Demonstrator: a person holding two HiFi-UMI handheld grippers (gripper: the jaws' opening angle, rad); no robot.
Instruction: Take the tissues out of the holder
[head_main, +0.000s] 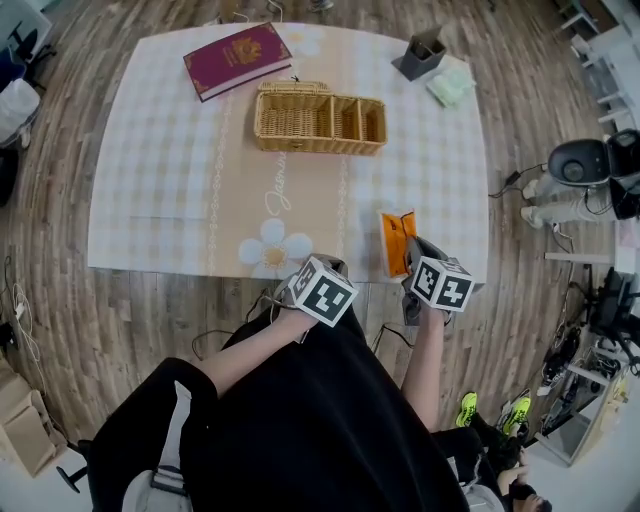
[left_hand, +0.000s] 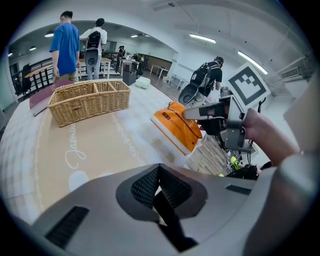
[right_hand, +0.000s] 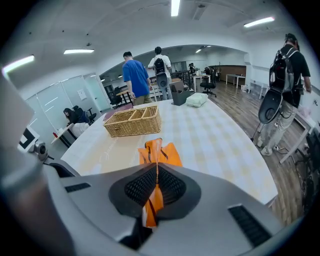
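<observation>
Right gripper (right_hand: 155, 187) clamped on orange holder's (right_hand: 159, 150) edge

Left gripper (left_hand: 160, 192) is closed, nothing in it. Holder is at the table's (head_main: 150, 180) near right edge. Looks light and soft; tissues tear easily, so grab them at the opening. Right gripper view sees it edge-on; left gripper view shows its broad side. Basket (head_main: 318, 118) sits further back

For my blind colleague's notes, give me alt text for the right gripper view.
The right gripper is shut on an orange pouch, seen against a table with a checked cloth. Behind it stands a wicker basket, and farther off people stand in an open office.
</observation>
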